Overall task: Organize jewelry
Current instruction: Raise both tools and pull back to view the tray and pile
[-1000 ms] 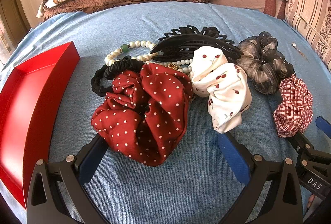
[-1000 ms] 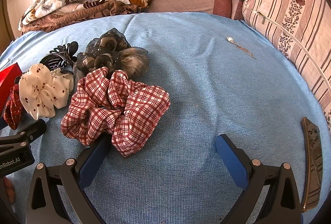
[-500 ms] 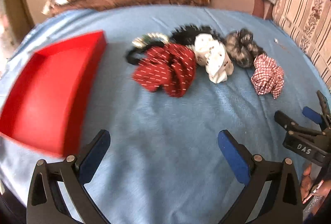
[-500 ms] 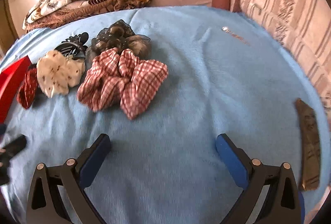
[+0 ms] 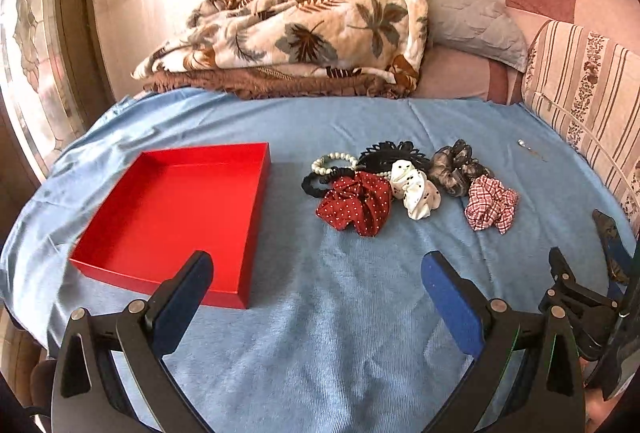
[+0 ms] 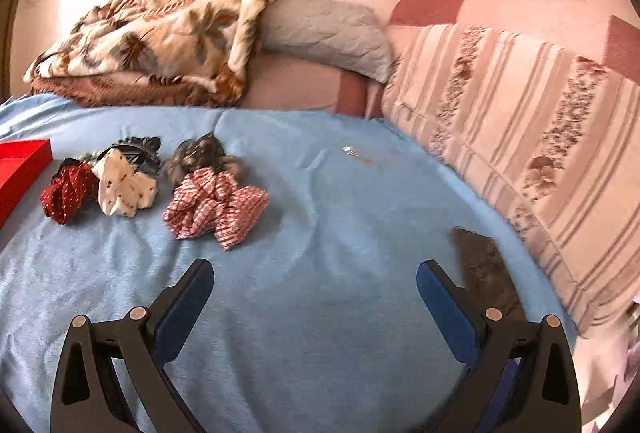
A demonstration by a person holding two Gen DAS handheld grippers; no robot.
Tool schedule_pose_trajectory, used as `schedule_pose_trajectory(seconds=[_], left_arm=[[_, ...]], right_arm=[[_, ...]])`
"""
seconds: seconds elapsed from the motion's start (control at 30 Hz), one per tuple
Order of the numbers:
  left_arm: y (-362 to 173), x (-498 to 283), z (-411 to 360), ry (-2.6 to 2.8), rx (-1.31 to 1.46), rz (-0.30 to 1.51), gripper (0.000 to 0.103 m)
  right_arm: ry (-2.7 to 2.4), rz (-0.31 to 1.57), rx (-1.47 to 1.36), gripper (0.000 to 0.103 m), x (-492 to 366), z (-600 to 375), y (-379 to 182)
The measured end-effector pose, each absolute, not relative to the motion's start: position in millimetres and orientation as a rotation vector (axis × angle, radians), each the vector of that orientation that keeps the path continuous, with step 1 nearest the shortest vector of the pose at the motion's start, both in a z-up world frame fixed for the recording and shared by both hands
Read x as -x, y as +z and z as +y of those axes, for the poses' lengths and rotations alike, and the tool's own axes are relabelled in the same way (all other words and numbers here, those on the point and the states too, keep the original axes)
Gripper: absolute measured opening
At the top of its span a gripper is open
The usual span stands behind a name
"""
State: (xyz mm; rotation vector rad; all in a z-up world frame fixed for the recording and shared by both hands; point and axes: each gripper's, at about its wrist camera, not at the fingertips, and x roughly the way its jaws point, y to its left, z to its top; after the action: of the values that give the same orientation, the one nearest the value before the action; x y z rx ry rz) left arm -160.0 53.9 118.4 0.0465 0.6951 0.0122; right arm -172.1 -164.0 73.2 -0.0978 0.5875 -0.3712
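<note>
An empty red tray (image 5: 256, 193) lies on the blue cloth, left of a cluster: red dotted scrunchie (image 5: 356, 207), white scrunchie (image 5: 416, 191), grey scrunchie (image 5: 456, 169), plaid scrunchie (image 5: 490, 207), black hair tie (image 5: 316, 185), pearl bracelet (image 5: 332, 161), black claw clip (image 5: 390, 151). A small silver earring (image 5: 526, 147) lies apart at the right. My left gripper (image 5: 318, 277) is open and empty, well short of the cluster. My right gripper (image 6: 316, 285) is open and empty; the plaid scrunchie (image 6: 216, 205) lies ahead-left, a brown hair clip (image 6: 484, 273) by its right finger.
A folded leaf-print blanket (image 5: 296, 37) and grey pillow (image 5: 472, 21) lie at the back. Striped cushions (image 6: 520, 137) line the right side. The right gripper's body (image 5: 580, 305) shows at the lower right of the left wrist view.
Both grippers have pulled back and up from the scrunchies, so the whole tray and cluster now show. Nothing was picked up.
</note>
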Motion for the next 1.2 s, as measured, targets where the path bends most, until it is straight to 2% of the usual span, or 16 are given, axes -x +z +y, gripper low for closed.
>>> schedule_pose_trajectory(seconds=[0.17, 0.3, 1.2], left_arm=[[118, 167, 53, -0.024, -0.05, 0.721, 0.103], [113, 167, 50, -0.057, -0.036, 0.764, 0.103], [85, 160, 41, -0.087, -0.07, 0.877, 0.103]], right_arm=[[-0.332, 0.688, -0.079, 0.103, 173, -186, 66], [-0.349, 0.705, -0.099, 0.103, 177, -190, 62], [-0.298, 0.702, 0.0, 0.103, 172, -167, 56]])
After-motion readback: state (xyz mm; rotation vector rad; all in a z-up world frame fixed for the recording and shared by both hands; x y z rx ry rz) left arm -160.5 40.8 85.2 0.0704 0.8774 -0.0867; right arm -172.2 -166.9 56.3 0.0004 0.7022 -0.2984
